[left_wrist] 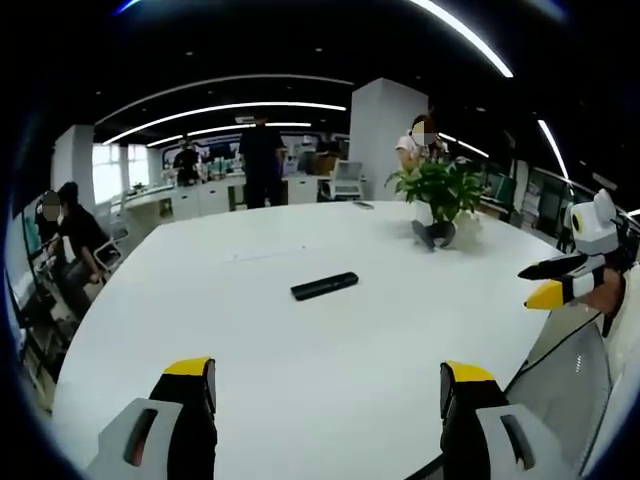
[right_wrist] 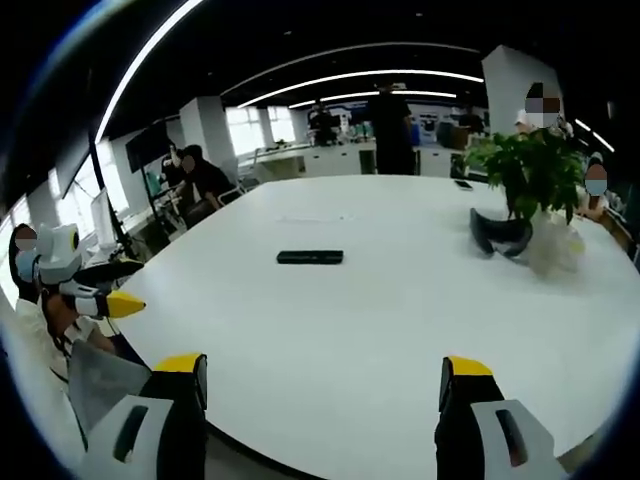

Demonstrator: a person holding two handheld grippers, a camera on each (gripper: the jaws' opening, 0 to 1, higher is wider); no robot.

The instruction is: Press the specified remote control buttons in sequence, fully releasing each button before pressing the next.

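Above the table [left_wrist: 300,380], both grippers (jaws wide apart) face the remote [left_wrist: 324,286].

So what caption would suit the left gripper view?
Open left gripper faces a black remote control lying untouched on the white table.

White table [left_wrist: 330,370] carries remote control [left_wrist: 324,286] and potted plant [left_wrist: 438,195]

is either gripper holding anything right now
No. The left gripper and right gripper are both open and hold nothing; the remote control lies untouched on the table.
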